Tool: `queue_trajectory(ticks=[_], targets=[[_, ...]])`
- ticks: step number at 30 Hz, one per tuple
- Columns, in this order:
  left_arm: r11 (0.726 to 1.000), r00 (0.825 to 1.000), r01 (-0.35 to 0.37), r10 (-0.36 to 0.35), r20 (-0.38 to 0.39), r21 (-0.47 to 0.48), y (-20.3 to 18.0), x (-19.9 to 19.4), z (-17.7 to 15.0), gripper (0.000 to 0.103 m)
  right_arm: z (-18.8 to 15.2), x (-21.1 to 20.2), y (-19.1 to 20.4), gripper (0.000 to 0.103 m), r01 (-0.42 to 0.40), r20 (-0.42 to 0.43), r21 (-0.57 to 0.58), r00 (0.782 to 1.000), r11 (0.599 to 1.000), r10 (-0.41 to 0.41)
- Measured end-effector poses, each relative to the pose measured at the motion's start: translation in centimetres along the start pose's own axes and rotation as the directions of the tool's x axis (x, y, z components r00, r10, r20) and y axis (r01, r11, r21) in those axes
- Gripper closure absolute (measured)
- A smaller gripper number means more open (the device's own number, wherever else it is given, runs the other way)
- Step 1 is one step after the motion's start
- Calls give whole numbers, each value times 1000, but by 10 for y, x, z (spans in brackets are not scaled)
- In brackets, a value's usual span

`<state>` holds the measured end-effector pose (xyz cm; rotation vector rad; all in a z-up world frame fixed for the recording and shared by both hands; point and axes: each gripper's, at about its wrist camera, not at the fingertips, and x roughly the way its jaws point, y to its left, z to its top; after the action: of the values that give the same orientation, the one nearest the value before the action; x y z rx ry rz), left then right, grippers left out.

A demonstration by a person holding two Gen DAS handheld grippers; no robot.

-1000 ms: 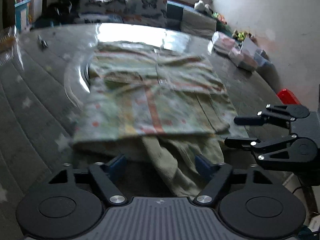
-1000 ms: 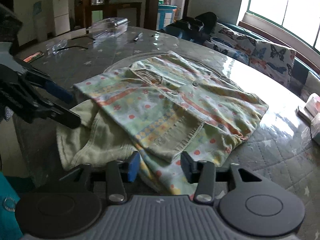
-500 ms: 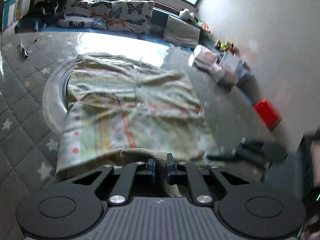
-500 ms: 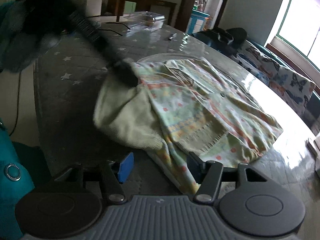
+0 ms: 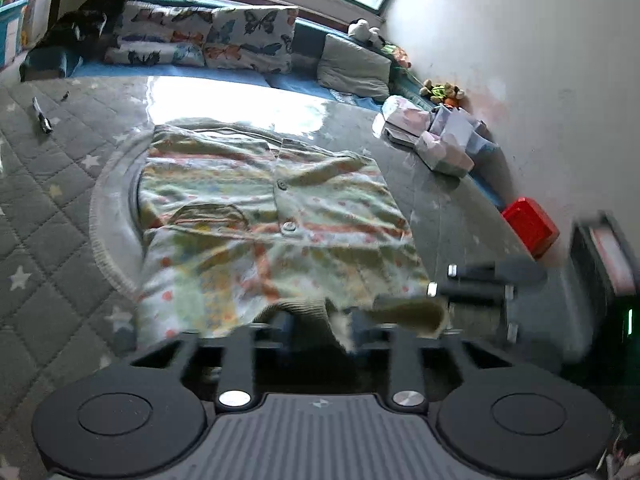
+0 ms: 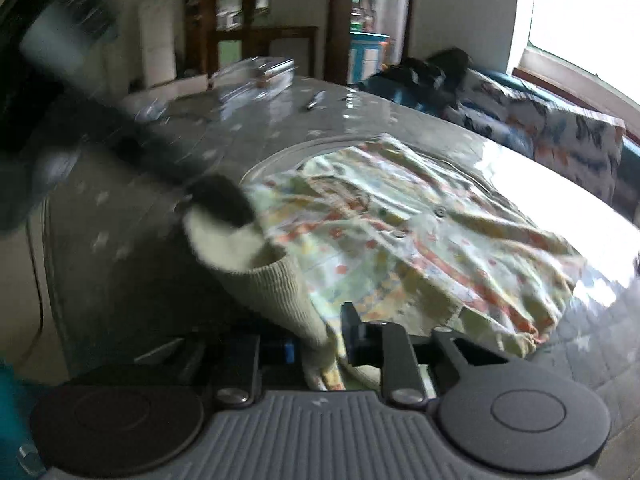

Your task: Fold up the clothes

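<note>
A pale green child's shirt with orange stripes and dots [image 5: 272,216] lies buttoned on the grey star-quilted table [image 5: 48,216]; it also shows in the right wrist view [image 6: 420,248]. Its plain green ribbed sleeve [image 5: 304,308] is lifted at the near edge. My left gripper [image 5: 320,328] is shut on that sleeve. My right gripper [image 6: 320,344] is shut on the same sleeve [image 6: 280,292] a little further along. Each gripper appears blurred in the other's view, the right one [image 5: 476,284] beside the sleeve's end.
A round ring [image 5: 104,216] in the table surface surrounds the shirt. Packets and paper [image 5: 436,140] lie at the far right, a red box [image 5: 528,228] beside them. A pen [image 5: 42,118] lies at the far left. A sofa with butterfly cushions [image 5: 208,40] stands behind.
Both grippers closed on the plain green sleeve, the left first, then the right, and lifted it off the table toward the shirt. Both views are blurred from motion.
</note>
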<state>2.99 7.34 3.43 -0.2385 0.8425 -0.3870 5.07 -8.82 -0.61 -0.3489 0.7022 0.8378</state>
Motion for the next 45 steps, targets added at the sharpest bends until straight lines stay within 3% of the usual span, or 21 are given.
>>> queue_trajectory(ticks=[4, 8, 12, 17, 22, 24, 26, 29, 33, 35, 40, 45], targets=[[990, 994, -108, 104, 44, 96, 1, -11, -17, 43, 9, -3, -15, 87, -17, 17, 74, 1000, 997, 16], [958, 975, -216, 201, 97, 186, 1, -21, -35, 29, 13, -5, -16, 88, -17, 28, 84, 1000, 996, 14], [898, 952, -300, 263, 155, 322, -9, -11, -46, 25, 16, -8, -19, 89, -21, 35, 110, 999, 994, 17], [797, 923, -383, 318, 215, 466, -16, 14, -55, 26, 20, -11, -20, 90, -7, 48, 122, 999, 993, 2], [711, 903, -429, 337, 266, 557, -14, 28, -58, 46, 19, -13, -21, 91, 2, 57, 126, 998, 992, -9], [700, 902, -432, 337, 271, 569, -11, 29, -58, 65, 18, -14, -21, 92, 3, 62, 129, 998, 992, -11], [705, 904, -427, 335, 264, 566, -7, 29, -57, 84, 16, -16, -22, 93, 5, 69, 130, 998, 991, -14], [717, 908, -418, 321, 268, 559, -7, 23, -55, 92, 14, -20, -19, 94, 1, 81, 123, 997, 992, -11], [743, 920, -387, 275, 277, 546, -17, 9, -55, 95, 11, -36, -15, 95, -9, 104, 106, 995, 994, -2], [744, 927, -370, 252, 279, 557, -25, -1, -60, 96, 7, -47, -11, 95, -15, 109, 92, 994, 996, 4], [753, 950, -305, 193, 247, 583, -49, -33, -80, 96, -13, -86, 6, 95, -58, 84, 63, 995, 996, 53], [783, 968, -231, 123, 220, 578, -68, -65, -93, 96, -27, -123, 25, 95, -107, 64, 61, 993, 992, 103]])
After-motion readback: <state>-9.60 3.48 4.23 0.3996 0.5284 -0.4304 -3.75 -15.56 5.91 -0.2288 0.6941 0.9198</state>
